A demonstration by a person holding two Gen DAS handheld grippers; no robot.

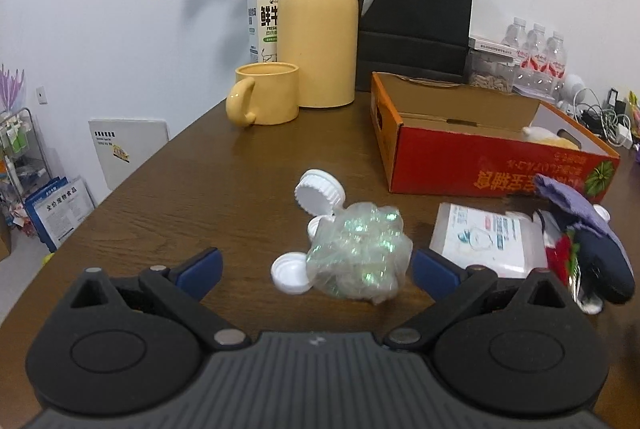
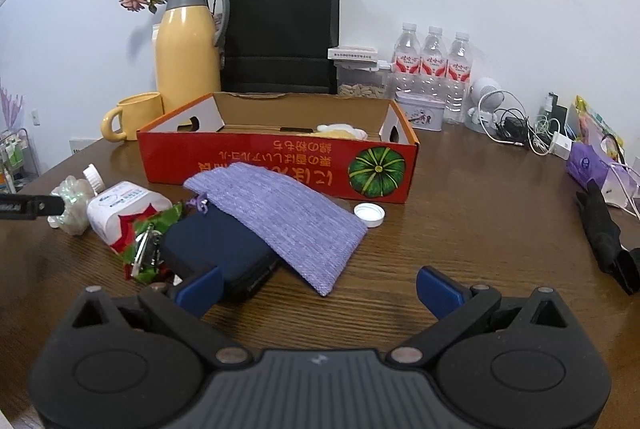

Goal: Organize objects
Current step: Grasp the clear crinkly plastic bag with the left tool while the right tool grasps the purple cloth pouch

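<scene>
Hovering low over the brown bench (image 1: 180, 197), the left tongs (image 1: 316, 269) stand apart, empty, with a crumpled iridescent wrap (image 1: 358, 249) between their blue tips and two white caps (image 1: 290, 273) touching it. The right tongs (image 2: 318, 289) are also apart and empty, above a navy case (image 2: 218, 249) half covered by a purple knit pouch (image 2: 280, 213). A white pack (image 2: 120, 209) and a red-green wrapper (image 2: 140, 237) lie just beside the case. Near the bench's far edge sits the open red box (image 2: 256, 165), a yellowish item inside.
</scene>
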